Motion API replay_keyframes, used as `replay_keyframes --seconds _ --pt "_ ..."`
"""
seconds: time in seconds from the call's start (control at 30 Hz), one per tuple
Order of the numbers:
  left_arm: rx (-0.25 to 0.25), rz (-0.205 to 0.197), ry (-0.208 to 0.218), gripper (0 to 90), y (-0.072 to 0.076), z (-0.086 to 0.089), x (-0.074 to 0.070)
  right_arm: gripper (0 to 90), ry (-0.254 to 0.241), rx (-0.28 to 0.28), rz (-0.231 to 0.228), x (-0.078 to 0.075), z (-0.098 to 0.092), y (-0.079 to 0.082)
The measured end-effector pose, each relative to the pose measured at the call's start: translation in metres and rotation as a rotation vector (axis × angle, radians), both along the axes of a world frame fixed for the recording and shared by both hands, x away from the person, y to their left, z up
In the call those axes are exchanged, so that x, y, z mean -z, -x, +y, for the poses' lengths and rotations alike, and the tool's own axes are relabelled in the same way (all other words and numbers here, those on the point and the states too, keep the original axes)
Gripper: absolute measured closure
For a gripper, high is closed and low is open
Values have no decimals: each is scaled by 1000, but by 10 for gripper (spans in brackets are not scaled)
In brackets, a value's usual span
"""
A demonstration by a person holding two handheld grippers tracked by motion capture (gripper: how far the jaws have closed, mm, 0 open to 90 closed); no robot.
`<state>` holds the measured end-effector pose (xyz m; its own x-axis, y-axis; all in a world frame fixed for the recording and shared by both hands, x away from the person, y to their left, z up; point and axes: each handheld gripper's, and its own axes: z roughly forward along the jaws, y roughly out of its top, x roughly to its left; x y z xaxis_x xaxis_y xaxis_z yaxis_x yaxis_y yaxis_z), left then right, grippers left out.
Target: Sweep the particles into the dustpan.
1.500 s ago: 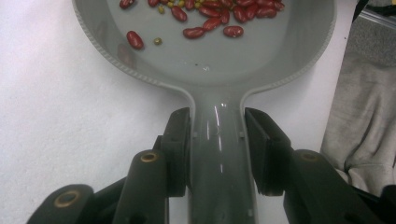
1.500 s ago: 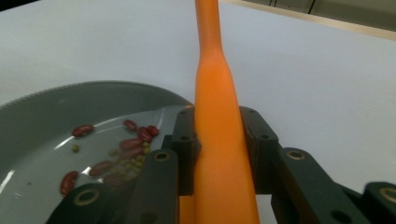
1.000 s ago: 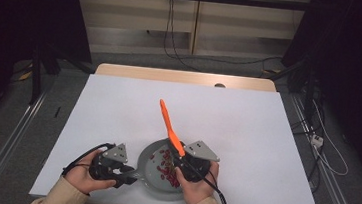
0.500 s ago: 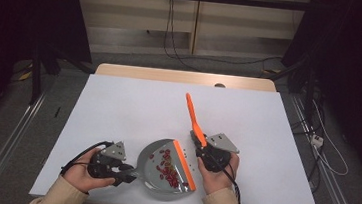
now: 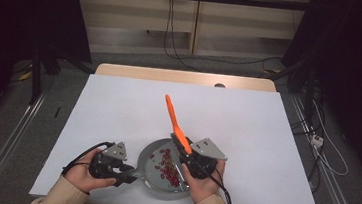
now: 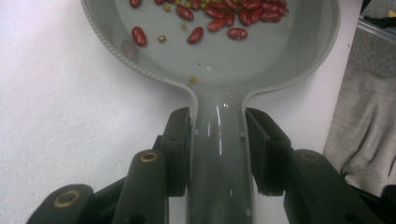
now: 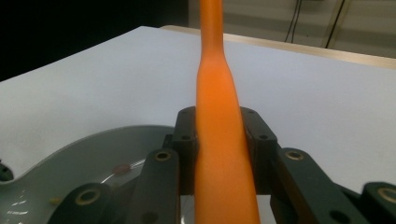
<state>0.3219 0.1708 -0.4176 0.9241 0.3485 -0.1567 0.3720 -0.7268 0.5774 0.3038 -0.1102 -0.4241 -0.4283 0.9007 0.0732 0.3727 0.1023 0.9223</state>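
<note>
On the left side I hold my left gripper (image 5: 129,174) low over the white table (image 5: 265,140), near its front edge. Its jaws are closed on the grey handle (image 6: 219,154) of the pan (image 5: 149,172); in the left gripper view I see both pads pressing the two sides of this handle. The handle points to the left, toward my left hand (image 5: 81,175). The pan lies flat on the table, between my two hands, and it is close to the front edge. Inside the pan there are red beans (image 5: 166,167), with some small yellow-green pieces (image 6: 161,38) among them. Most of the beans lie in the right half of the pan. More to the right, my right gripper (image 5: 187,158) is above the right edge of the pan. Its jaws are closed tightly on the orange spatula (image 5: 174,124), at the thicker lower part of its handle. The spatula handle goes up and away from me, tilted a little to the left, over the middle of the table. I cannot see clearly the lower end of the spatula, because my right hand (image 5: 206,185) and the gripper cover it.
</note>
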Motion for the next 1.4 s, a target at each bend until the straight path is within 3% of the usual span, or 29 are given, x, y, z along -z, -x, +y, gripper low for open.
replay_keyframes --seconds 0.17,0.23,0.33,0.47,0.53,0.8,0.83,0.93,1.03,1.3,1.4 --pt "1 -13 7 624 1 0 1 712 -11 33 2 -5 -19 -7" --pt "-13 -26 33 619 2 0 2 712 -6 47 3 -6 -27 -9" --pt "1 -43 10 626 3 -2 4 712 5 65 5 -5 -37 -11" --pt "-17 -70 64 632 5 0 8 712 28 95 14 -1 -51 -11" --pt "-14 -61 104 634 4 3 12 712 49 102 16 0 -56 -12" --pt "-39 -111 136 634 6 7 14 712 84 121 8 1 -75 -13" --pt "-63 -111 178 633 6 9 13 712 84 117 8 1 -77 -13" --pt "-79 -128 206 633 4 12 9 712 106 119 3 1 -83 -13" --pt "-91 -138 207 634 4 12 10 712 108 121 10 3 -86 -13" --pt "-75 -88 124 626 1 9 12 711 104 125 27 4 -88 -12" --pt "-83 -81 67 604 0 4 9 712 102 121 34 5 -87 -13"
